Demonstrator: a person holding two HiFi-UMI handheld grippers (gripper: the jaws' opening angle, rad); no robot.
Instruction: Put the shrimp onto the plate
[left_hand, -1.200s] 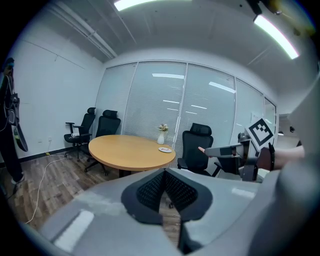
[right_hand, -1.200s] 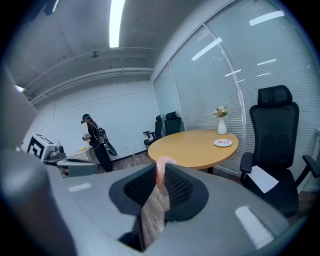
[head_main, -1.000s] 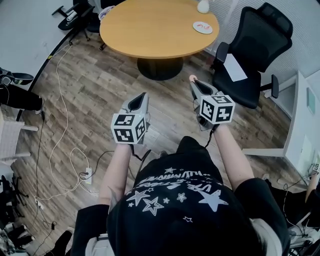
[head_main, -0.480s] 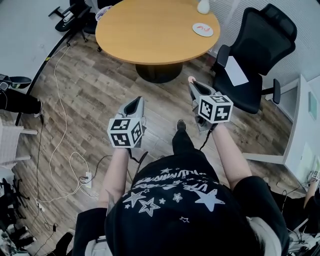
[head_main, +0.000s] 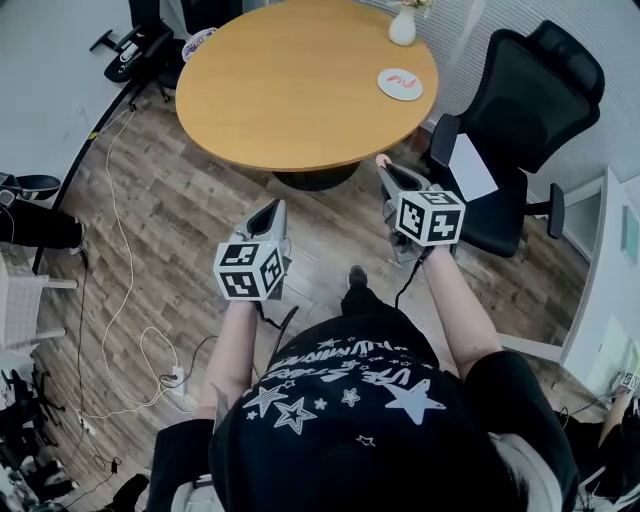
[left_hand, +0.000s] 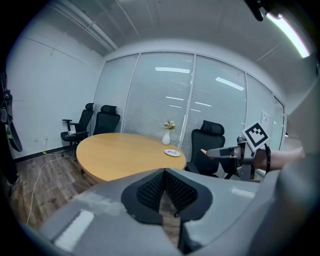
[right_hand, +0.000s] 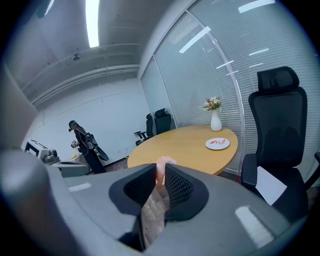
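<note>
Biggest worry from here, imo: the shrimp (right_hand: 161, 164) is pinched right at the tips of the right tongs (right_hand: 160, 173), with part of it poking out past them. The plate (head_main: 386, 87) is well away from it, over at the far side of the round tabletop (head_main: 290, 80), so I'd guess there's a long carry ahead over bare floor (head_main: 180, 200). Any jolt or easing of the squeeze and it could slip out way short of the plate. The reach matters too. Coming in low could clip the tabletop's edge well before the plate, and overshooting could bump the white vase (head_main: 403, 26) just beyond the plate. There's also a reddish bit already lying on the plate, maybe another shrimp, so a sloppy drop could land on that or skid off the rim.

Right tongs: narrowly parted and clamped on the shrimp. Left tongs (left_hand: 163, 172): tips pressed together with nothing in them, also far from the plate.

The shrimp itself is small, pale pink, soft-looking and rounded at the top. Can't make out more detail than that.
</note>
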